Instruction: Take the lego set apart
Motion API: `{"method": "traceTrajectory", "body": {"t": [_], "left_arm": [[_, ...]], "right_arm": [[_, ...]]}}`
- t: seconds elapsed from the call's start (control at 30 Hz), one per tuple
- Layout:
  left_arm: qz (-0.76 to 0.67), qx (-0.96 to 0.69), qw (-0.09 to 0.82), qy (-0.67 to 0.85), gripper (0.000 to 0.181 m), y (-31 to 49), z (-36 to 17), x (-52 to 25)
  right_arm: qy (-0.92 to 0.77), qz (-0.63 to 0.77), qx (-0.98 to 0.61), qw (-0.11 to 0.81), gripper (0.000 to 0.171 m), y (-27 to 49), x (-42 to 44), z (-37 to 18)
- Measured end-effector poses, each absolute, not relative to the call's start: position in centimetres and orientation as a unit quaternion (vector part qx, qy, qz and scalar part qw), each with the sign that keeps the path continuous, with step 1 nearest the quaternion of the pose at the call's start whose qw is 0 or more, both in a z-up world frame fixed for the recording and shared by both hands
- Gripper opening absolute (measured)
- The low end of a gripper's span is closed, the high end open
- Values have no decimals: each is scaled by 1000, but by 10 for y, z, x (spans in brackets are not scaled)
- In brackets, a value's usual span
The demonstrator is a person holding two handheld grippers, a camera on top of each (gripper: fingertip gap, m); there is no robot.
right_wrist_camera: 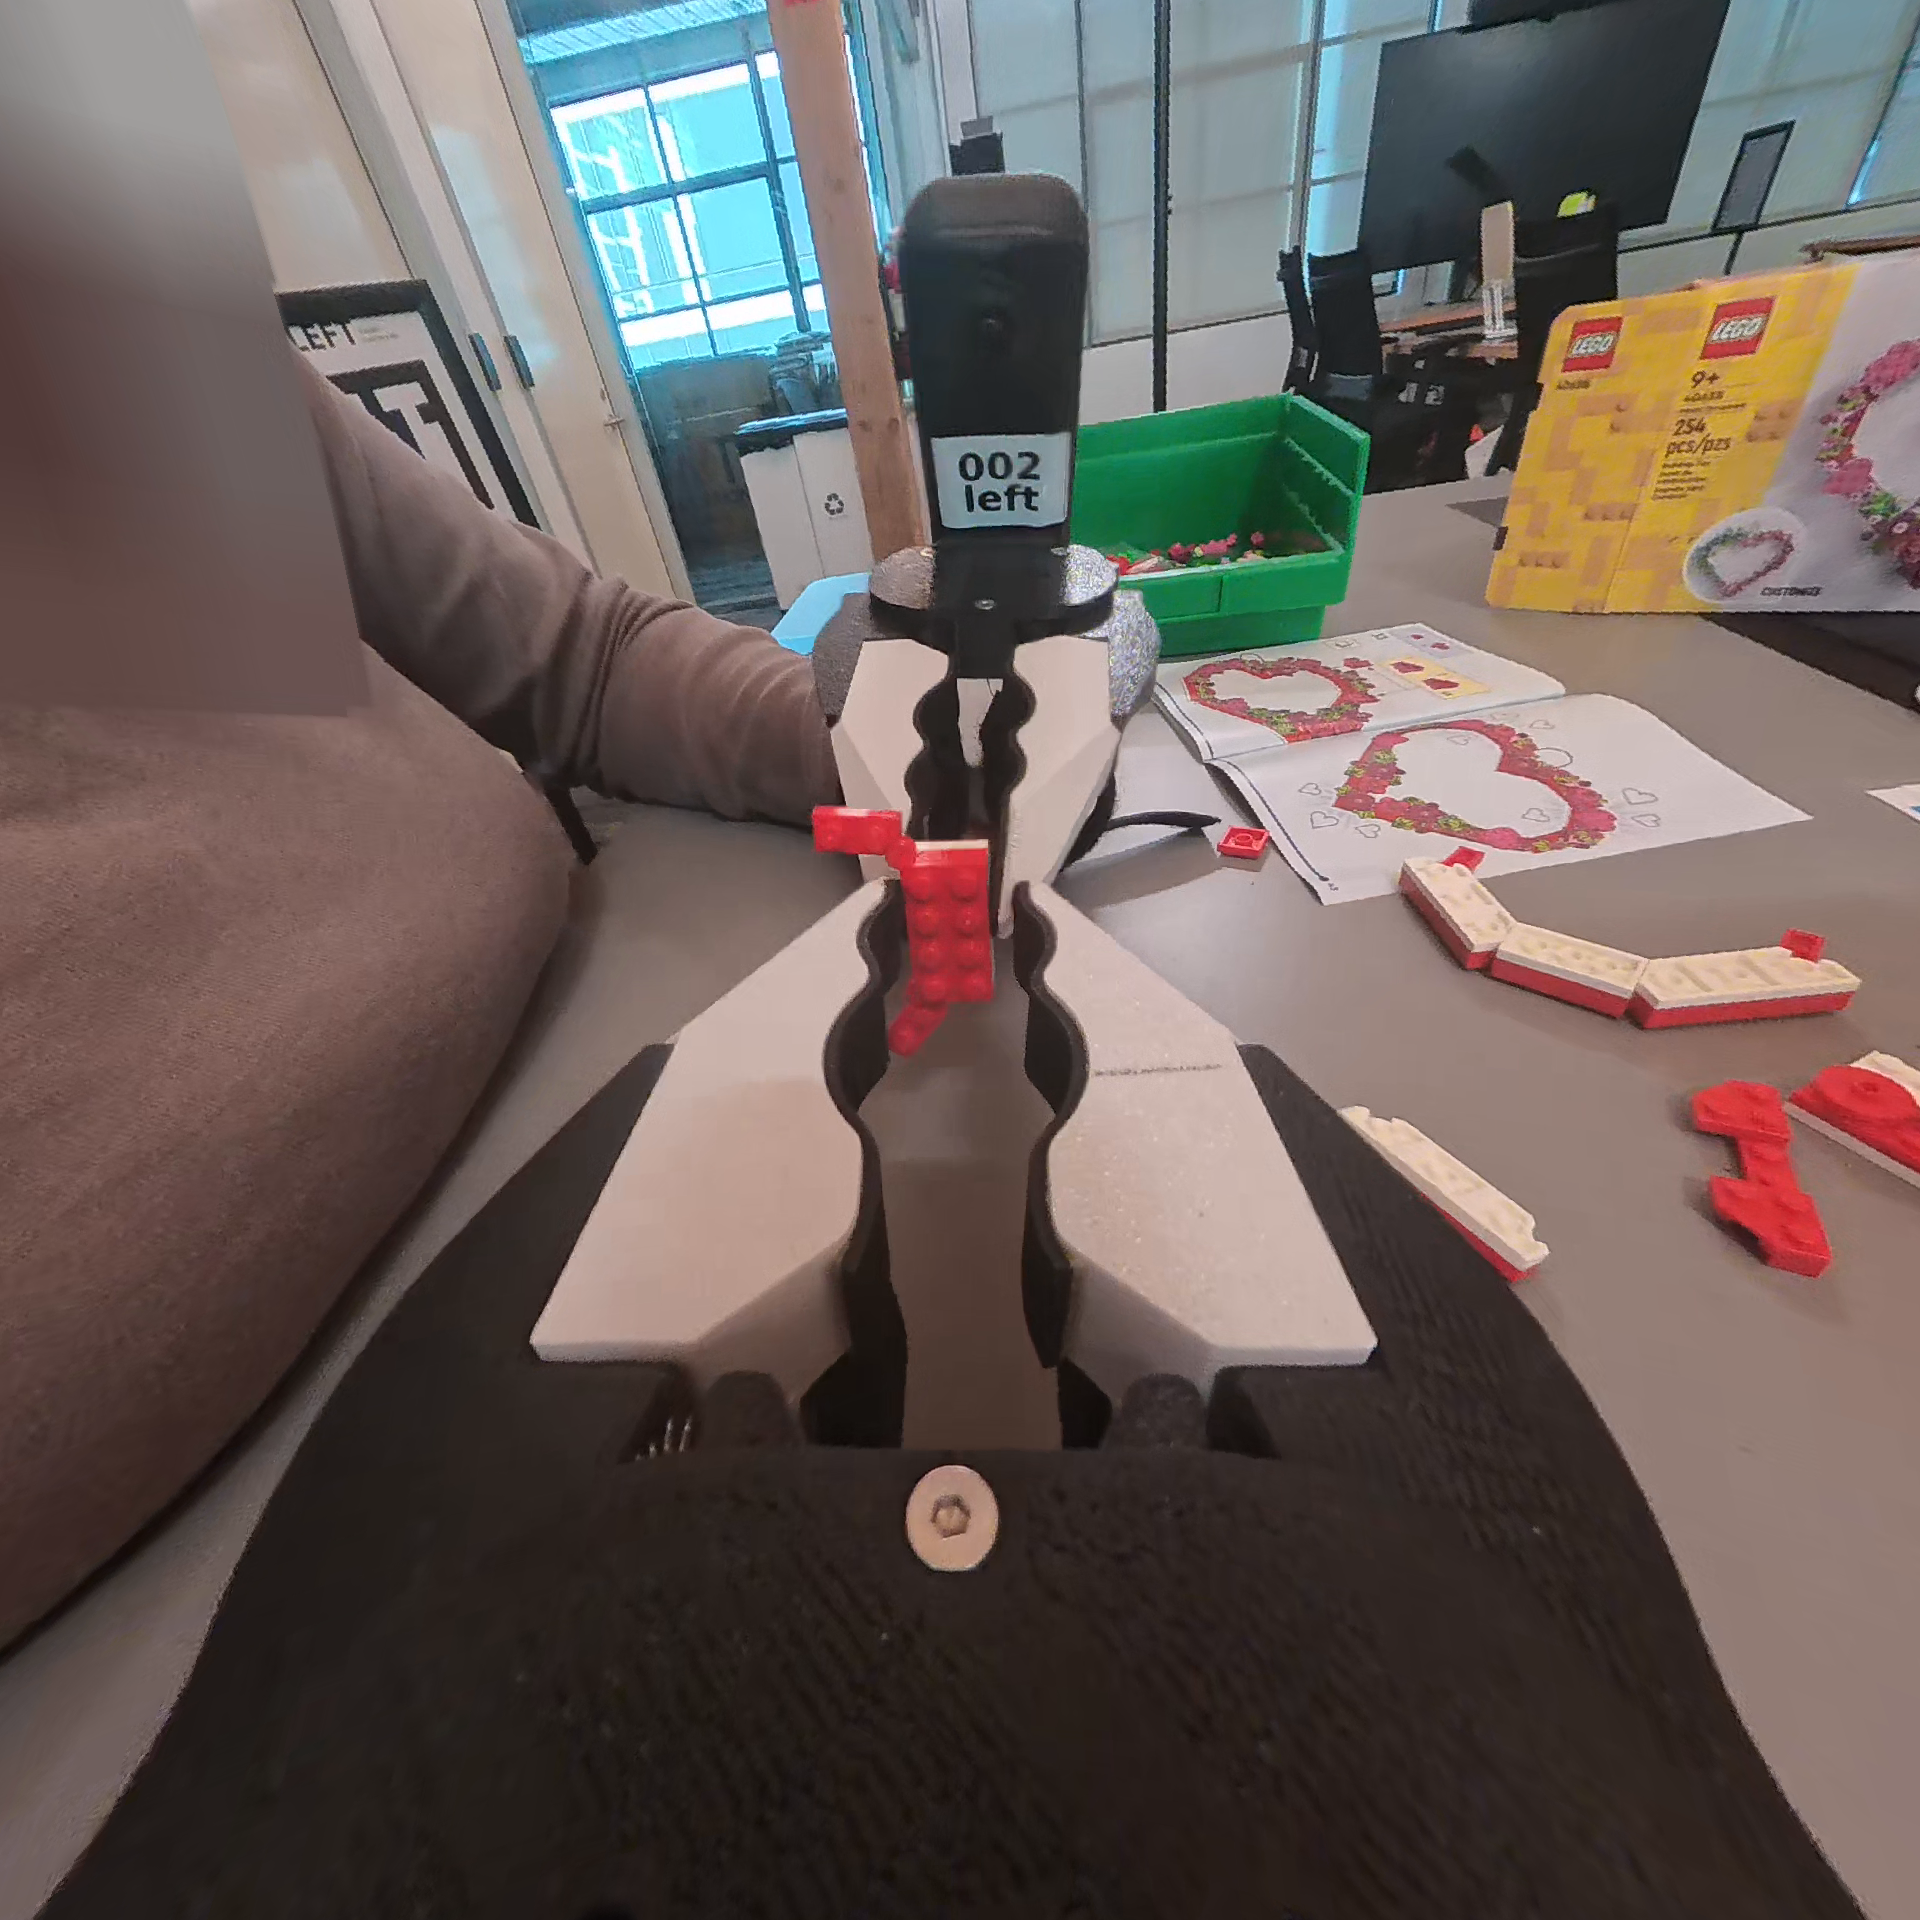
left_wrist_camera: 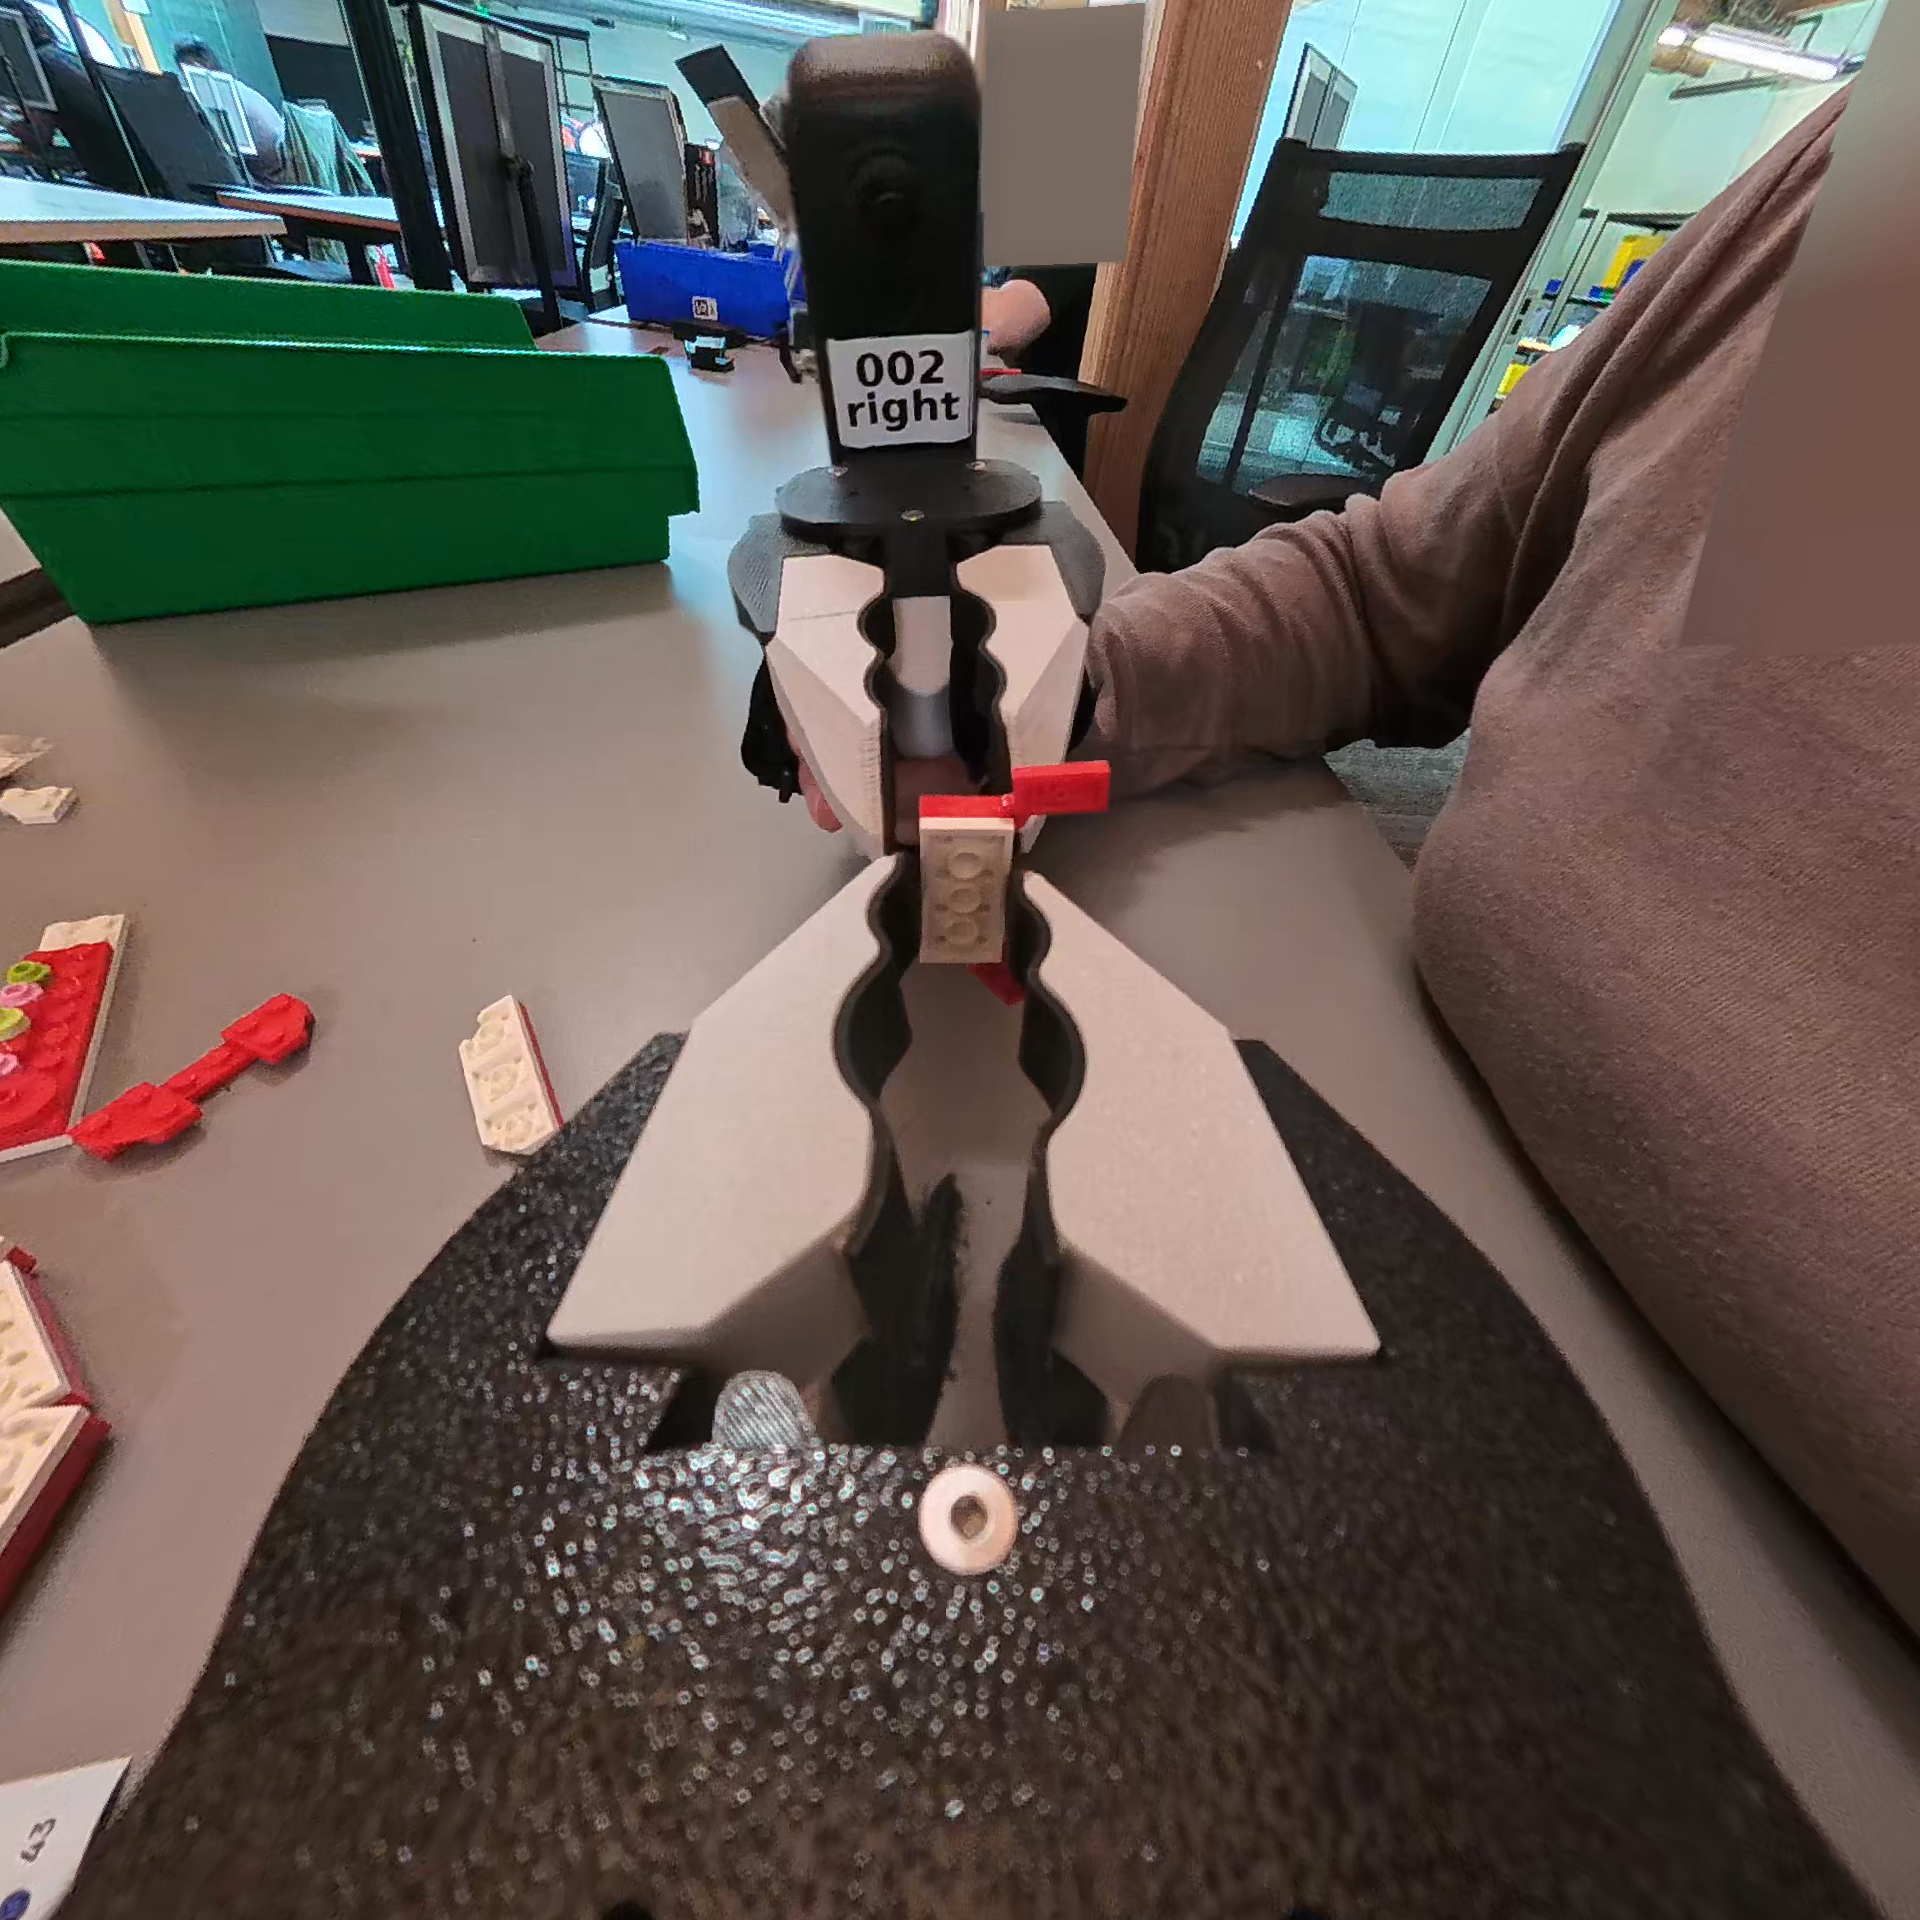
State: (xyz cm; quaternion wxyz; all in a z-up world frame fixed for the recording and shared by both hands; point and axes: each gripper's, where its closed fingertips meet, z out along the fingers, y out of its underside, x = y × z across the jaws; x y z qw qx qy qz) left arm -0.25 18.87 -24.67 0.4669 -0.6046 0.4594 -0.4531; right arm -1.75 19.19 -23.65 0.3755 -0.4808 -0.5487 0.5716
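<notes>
Each tool's camera bears a printed white label; a yellow box carries brand logos

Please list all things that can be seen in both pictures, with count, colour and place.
lego piece: one, white and red, held up between both grippers.
green bins: at least two, far side of table.
set box: one, yellow, standing behind the booklet.
instruction booklet: one, open, flat on table.
loose segments: several, white and red, on table.
red connector: one, on table.
table: one, grey.
left gripper: one, gripping the piece.
right gripper: one, jaws around the piece.
sleeves: brown.
</notes>
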Motion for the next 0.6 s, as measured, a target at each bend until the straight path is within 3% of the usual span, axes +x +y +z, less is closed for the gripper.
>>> {"method": "traceTrajectory", "body": {"t": [0.2,0.6], "left_arm": [[-433,-608,480,462,14,189,-248,-4],[-436,-618,455,470,14,187,-258,-4]], "right_arm": [[-578,520,-484,402,14,189,-18,-238],[-602,513,-488,370,14,187,-13,-252]]}}
